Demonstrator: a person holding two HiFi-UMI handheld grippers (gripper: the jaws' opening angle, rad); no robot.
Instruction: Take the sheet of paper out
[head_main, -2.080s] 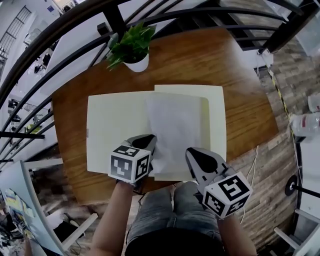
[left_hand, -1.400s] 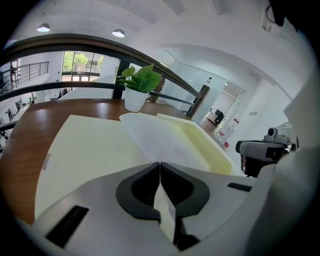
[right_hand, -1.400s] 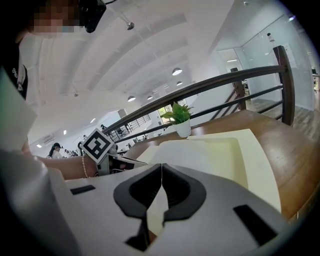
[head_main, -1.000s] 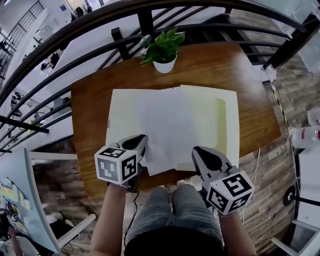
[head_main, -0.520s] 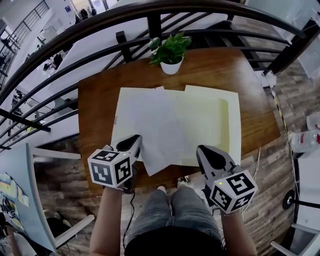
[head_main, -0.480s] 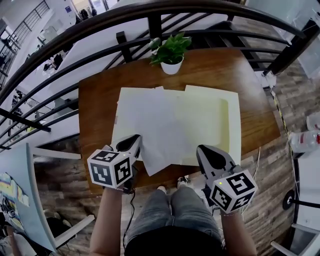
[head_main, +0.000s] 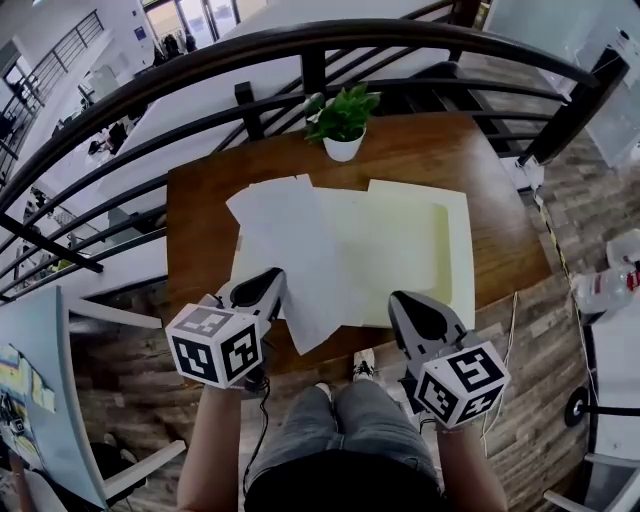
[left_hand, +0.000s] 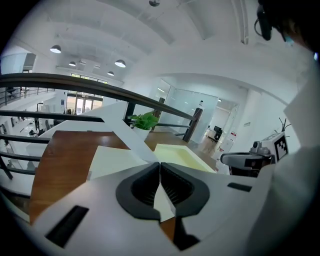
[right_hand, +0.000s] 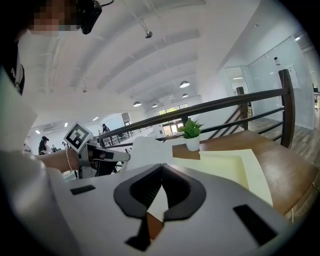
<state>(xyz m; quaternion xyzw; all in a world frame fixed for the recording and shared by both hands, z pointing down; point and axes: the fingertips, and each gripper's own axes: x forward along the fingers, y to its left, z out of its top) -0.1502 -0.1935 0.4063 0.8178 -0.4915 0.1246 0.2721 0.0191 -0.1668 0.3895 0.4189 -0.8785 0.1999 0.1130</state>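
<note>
A white sheet of paper (head_main: 295, 250) slants across the left half of an open pale-yellow folder (head_main: 400, 240) on a wooden table. Its near corner is in my left gripper (head_main: 272, 280), which is shut on it at the table's front edge. In the left gripper view the sheet (left_hand: 117, 127) rises from the closed jaws (left_hand: 160, 167) up and to the left. My right gripper (head_main: 400, 303) hangs at the folder's near edge, shut, and nothing shows between its jaws (right_hand: 161, 181). From there the sheet (right_hand: 150, 150) stands raised beside the folder (right_hand: 225, 165).
A small potted plant (head_main: 342, 125) stands at the table's far edge. A dark curved railing (head_main: 200, 70) runs behind the table (head_main: 490, 200). The person's legs are below the front edge, over a wood-plank floor (head_main: 540, 330).
The left gripper has drawn the sheet leftward, out from the folder's middle to over its left flap. The right gripper has stayed at the folder's near edge.
</note>
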